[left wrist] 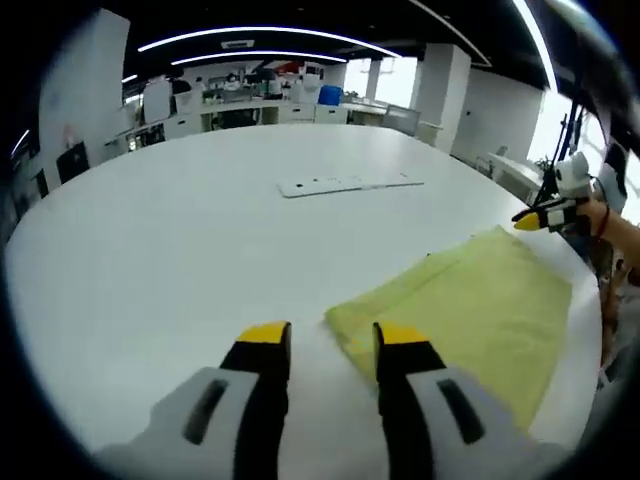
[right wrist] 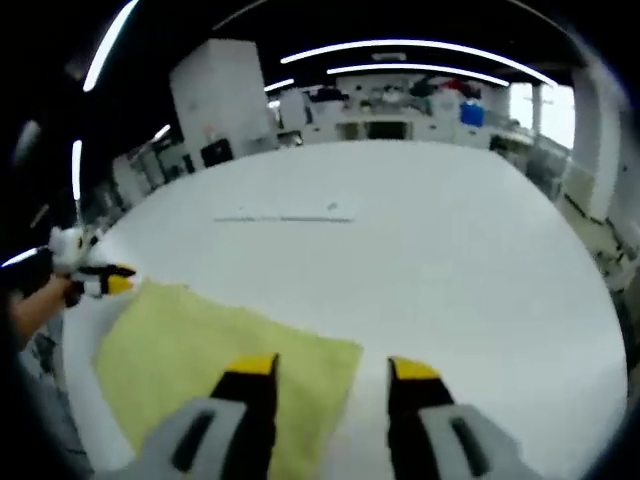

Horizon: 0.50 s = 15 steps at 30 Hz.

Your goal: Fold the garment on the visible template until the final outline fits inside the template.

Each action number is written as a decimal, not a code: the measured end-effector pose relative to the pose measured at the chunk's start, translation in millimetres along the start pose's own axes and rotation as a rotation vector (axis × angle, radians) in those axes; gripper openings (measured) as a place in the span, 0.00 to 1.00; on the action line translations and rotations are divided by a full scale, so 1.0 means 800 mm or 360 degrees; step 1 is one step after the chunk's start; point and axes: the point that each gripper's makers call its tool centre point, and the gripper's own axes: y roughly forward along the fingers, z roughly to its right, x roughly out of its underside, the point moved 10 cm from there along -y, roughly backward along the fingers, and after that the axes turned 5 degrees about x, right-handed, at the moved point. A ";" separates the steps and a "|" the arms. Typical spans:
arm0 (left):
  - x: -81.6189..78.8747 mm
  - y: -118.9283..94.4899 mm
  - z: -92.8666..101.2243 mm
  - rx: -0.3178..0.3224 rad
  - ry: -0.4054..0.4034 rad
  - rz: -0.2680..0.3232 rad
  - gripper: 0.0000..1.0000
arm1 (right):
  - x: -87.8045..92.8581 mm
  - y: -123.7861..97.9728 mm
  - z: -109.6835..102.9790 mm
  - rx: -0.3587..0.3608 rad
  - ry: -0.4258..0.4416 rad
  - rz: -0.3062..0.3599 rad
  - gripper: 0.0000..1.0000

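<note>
**White table with a yellow cloth and a flat white strip**

A large, smooth white table with a rounded edge carries two things. A pale yellow, rectangular folded fabric garment lies flat near the table's edge, its surface mostly smooth. Well apart from it, toward the middle of the tabletop, rests a thin, flat white elongated strip with small dark marks. In the right gripper view the same yellow cloth lies near the edge and the strip sits farther in.
</note>
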 end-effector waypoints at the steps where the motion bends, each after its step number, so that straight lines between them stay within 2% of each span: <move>1: 0.002 -0.002 0.000 0.0024 -0.0015 -0.0005 0.36 | 0.000 -0.001 -0.001 -0.0021 0.0011 0.0001 0.50; 6: 0.005 -0.013 0.006 0.0069 0.0005 -0.0002 0.51 | 0.000 -0.010 -0.007 -0.0112 0.0003 -0.0014 0.71; 15: 0.014 -0.040 0.028 0.0168 0.0107 -0.0030 0.72 | 0.016 -0.037 -0.020 -0.0218 -0.0084 -0.0068 0.87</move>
